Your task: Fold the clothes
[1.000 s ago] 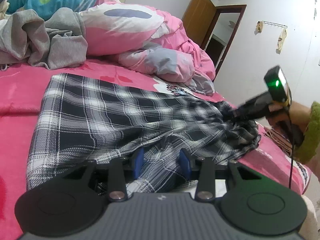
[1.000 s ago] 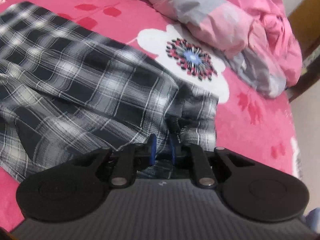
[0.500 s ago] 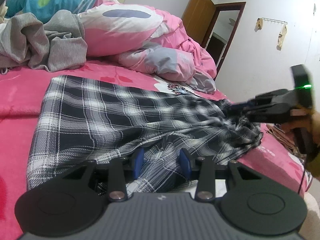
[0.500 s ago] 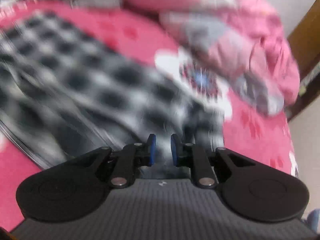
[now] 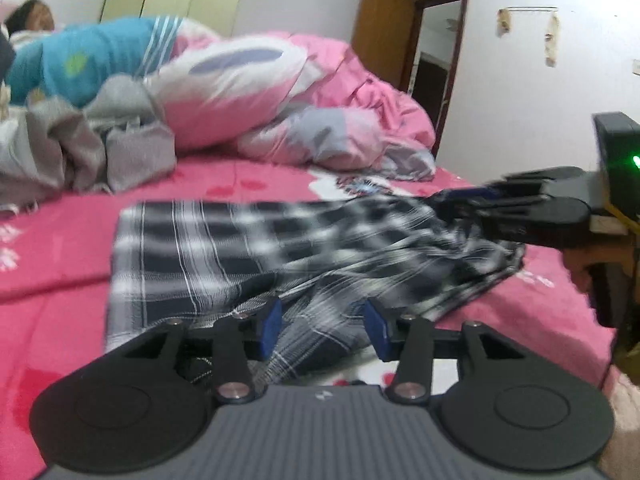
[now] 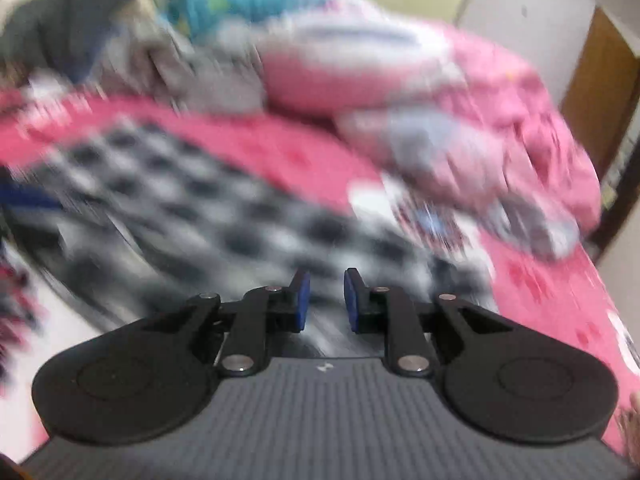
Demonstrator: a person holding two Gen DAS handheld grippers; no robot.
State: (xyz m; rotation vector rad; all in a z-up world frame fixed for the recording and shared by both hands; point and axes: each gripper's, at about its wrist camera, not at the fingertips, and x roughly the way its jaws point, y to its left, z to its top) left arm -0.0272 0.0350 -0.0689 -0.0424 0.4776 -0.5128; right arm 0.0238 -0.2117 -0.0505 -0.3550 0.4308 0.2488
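Left gripper [image 5: 322,330]: blue pads apart, plaid cloth bunched between them, not pinched; plaid garment [image 5: 248,248]: spread on the pink bed [image 5: 52,248], left edge flat, right end rucked and lifted; judged light, limp, prone to slide and crease, best taken at hem corners; right gripper [image 6: 323,300]: pads narrowly apart over the blurred cloth, grip cannot be told; grey clothes [image 5: 80,148] heaped behind.

The right tongs [image 6: 323,300] have parted and let go of the plaid garment [image 6: 208,216], rising level above it; the left tongs [image 5: 322,330] have lifted, tilting upward.
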